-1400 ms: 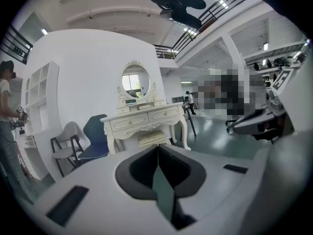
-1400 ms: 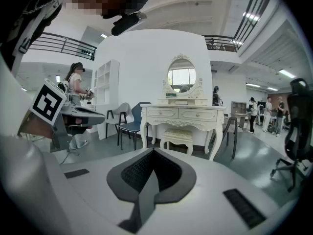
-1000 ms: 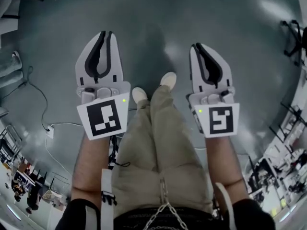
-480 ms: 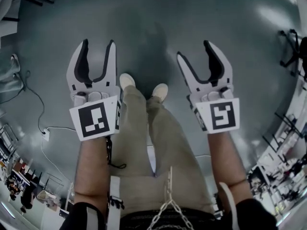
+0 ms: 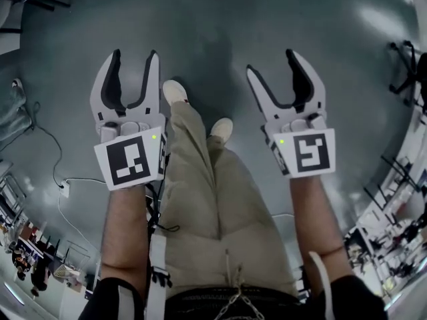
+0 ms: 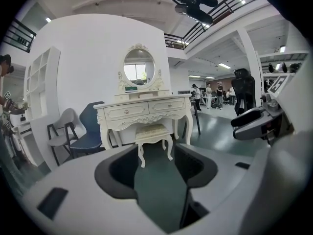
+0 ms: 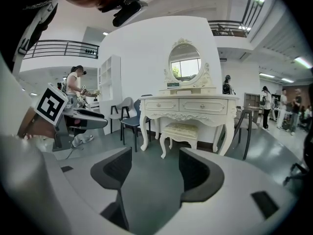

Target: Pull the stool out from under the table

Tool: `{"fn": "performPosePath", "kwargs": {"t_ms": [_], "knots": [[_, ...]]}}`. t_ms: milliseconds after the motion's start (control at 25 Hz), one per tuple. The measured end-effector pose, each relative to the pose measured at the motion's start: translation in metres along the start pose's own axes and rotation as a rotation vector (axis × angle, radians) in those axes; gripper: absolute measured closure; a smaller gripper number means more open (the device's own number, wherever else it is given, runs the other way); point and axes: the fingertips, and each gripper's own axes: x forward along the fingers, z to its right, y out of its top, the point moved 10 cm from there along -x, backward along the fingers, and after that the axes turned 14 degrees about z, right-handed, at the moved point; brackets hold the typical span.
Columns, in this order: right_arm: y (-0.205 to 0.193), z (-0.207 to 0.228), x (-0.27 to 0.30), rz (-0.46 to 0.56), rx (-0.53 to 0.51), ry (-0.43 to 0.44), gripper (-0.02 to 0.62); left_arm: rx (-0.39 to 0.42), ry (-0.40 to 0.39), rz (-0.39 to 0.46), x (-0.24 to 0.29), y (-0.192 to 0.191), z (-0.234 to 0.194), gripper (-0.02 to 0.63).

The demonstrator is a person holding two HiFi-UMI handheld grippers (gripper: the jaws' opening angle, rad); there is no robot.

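A small cream stool [image 6: 154, 133] with a cushioned top stands tucked under a cream dressing table [image 6: 146, 109] with an oval mirror, a few steps ahead of me. The right gripper view shows the same stool [image 7: 182, 129] and table [image 7: 188, 105]. In the head view my left gripper [image 5: 135, 59] is held over the grey floor, open and empty. My right gripper [image 5: 272, 62] is beside it at the same height; its jaws are opening with nothing between them. Both are far short of the stool.
A grey chair [image 6: 61, 131] and a blue chair [image 6: 90, 126] stand left of the table, a dark chair [image 7: 243, 124] right of it. A white shelf [image 6: 41, 77] lines the left wall. A cable [image 5: 60, 179] lies on the floor at my left. People stand far back.
Both grippers have gone from shut to open. The person's feet have stepped forward, and the hands sit slightly higher in the head view.
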Motion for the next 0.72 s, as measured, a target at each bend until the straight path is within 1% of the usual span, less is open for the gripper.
{"fn": "performPosePath", "kwargs": {"t_ms": [80, 160, 480, 720], "knots": [[0.000, 0.004, 0.004, 0.003, -0.030, 0.001, 0.318, -0.008, -0.009, 0.032, 0.007, 0.006, -0.002, 0.390], [-0.002, 0.002, 0.008, -0.003, -0.041, -0.007, 0.318, 0.002, -0.031, 0.037, 0.013, 0.007, -0.007, 0.390], [-0.006, -0.008, 0.046, -0.031, -0.013, -0.050, 0.314, -0.017, -0.060, 0.004, 0.037, -0.006, -0.038, 0.390], [0.010, -0.019, 0.079, -0.033, -0.012, -0.060, 0.314, -0.017, -0.078, -0.017, 0.047, -0.003, -0.066, 0.390]]}}
